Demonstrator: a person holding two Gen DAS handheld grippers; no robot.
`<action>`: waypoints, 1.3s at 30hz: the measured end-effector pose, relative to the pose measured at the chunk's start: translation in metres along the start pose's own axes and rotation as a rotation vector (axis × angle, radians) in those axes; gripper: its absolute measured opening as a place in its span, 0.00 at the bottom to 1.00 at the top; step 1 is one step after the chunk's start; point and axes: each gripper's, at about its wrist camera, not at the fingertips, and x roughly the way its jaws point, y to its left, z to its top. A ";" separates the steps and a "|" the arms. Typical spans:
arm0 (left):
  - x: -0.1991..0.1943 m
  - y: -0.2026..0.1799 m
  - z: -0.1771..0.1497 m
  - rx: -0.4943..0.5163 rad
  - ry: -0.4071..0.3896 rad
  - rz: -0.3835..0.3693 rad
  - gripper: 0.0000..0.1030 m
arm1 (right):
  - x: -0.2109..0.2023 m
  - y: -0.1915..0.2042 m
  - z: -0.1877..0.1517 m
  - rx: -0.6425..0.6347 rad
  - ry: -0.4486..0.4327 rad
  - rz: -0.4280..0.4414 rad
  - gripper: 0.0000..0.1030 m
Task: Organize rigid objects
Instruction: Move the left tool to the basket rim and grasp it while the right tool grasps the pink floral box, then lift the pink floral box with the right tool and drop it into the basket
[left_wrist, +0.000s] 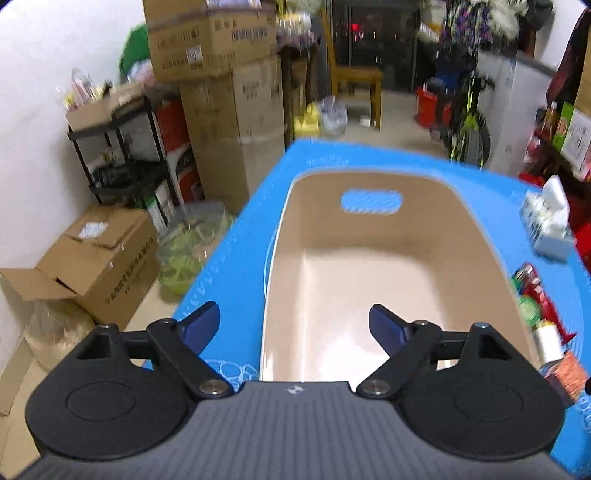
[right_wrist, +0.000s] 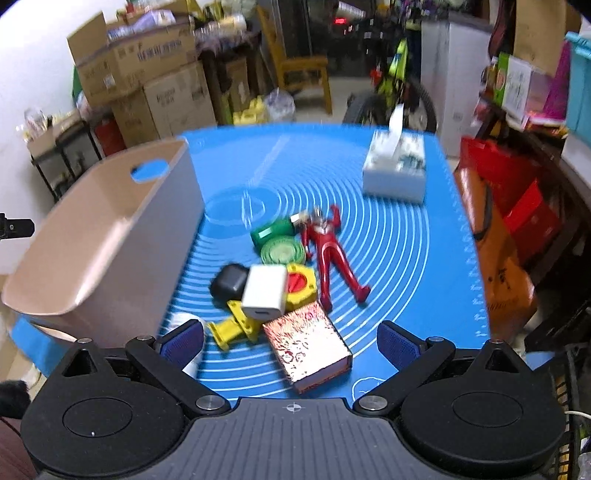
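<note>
We see a blue mat (right_wrist: 388, 229) covering the table, and we take the beige bin (right_wrist: 110, 236) on it as our landmark. The bin stands upright toward the mat's left side in the right wrist view; its floor looks bare in the left wrist view, and the mat shows through an oval handle hole in its far wall. Well apart from the bin, at the mat's far right corner, sits a tissue box (right_wrist: 395, 168) with a tissue sticking up. Just right of the bin lies a loose pile of small things: a red toy figure (right_wrist: 334, 258) on its back at the side farthest from the bin, a patterned box (right_wrist: 308, 341) nearest the camera, a white charger block (right_wrist: 265, 291) resting on a yellow toy piece (right_wrist: 236, 326), a black case (right_wrist: 229, 282) beside the charger on the bin's side, a yellow and red piece (right_wrist: 301, 284), and green round pieces (right_wrist: 282, 251) at the far end. Our left gripper (left_wrist: 295, 326) hangs over the bin's near edge, fingers spread wide with nothing between them. Our right gripper (right_wrist: 291, 345) hovers above the patterned box, likewise spread wide and touching nothing.
</note>
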 end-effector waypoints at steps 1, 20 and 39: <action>0.006 0.001 -0.001 0.002 0.013 -0.002 0.85 | 0.006 -0.001 0.001 -0.007 0.011 -0.005 0.96; 0.035 0.020 0.003 -0.031 0.101 -0.034 0.47 | 0.073 -0.002 -0.009 -0.116 0.186 -0.036 0.84; 0.038 0.027 0.000 -0.037 0.154 -0.108 0.04 | 0.078 0.007 -0.002 -0.156 0.162 -0.062 0.58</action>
